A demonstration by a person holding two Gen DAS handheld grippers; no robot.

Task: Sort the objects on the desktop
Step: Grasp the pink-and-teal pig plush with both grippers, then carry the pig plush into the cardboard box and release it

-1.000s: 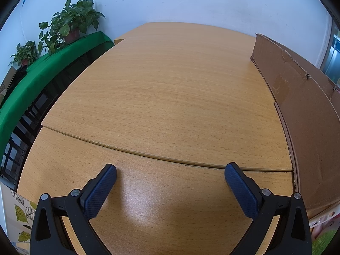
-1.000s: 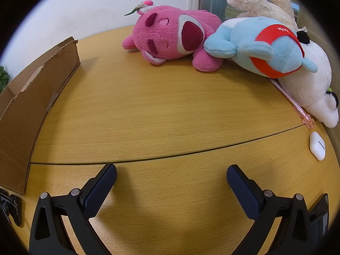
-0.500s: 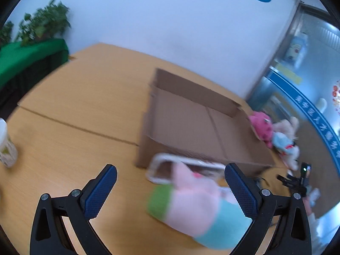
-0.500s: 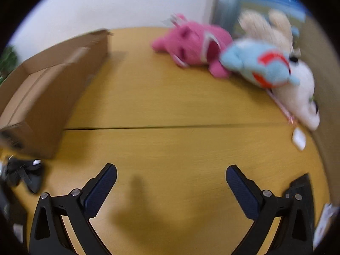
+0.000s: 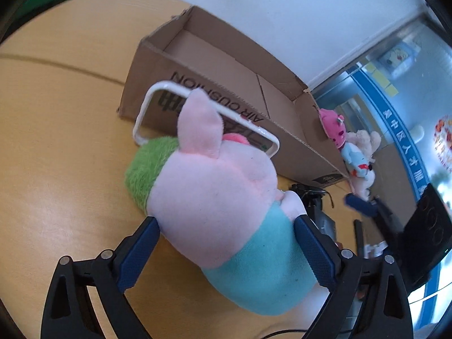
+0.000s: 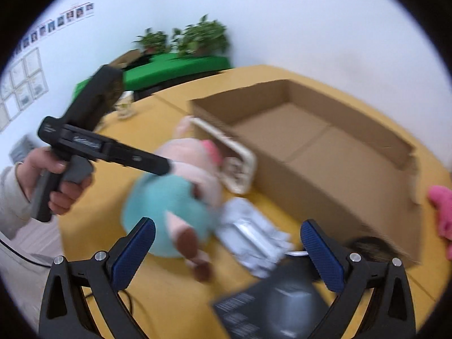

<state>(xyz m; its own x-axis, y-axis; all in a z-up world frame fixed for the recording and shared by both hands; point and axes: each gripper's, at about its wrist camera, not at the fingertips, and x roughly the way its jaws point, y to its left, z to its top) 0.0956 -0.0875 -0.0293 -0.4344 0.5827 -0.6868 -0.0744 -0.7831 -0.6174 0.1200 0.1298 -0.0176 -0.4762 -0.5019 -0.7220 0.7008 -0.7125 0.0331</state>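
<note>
Across yellow wooden desk [image 5: 56,147], lower centre of frame: left gripper [image 5: 226,251] closing round soft pink pig plush in teal trousers [image 5: 226,197], pads nearing not yet pinching; right gripper [image 6: 227,250] spread, empty; next, squeeze, lift into open brown cardboard box [image 5: 226,65] behind.

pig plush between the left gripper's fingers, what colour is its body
Pink, with a teal lower half and green tuft; the pig plush shows best in the left wrist view.

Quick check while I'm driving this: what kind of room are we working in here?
Most likely an office or a staffed service centre. The work goes on at a wooden desk; the white wall carries a row of small portrait photos and framed notices, and potted plants stand on a green-covered shelf.
</note>
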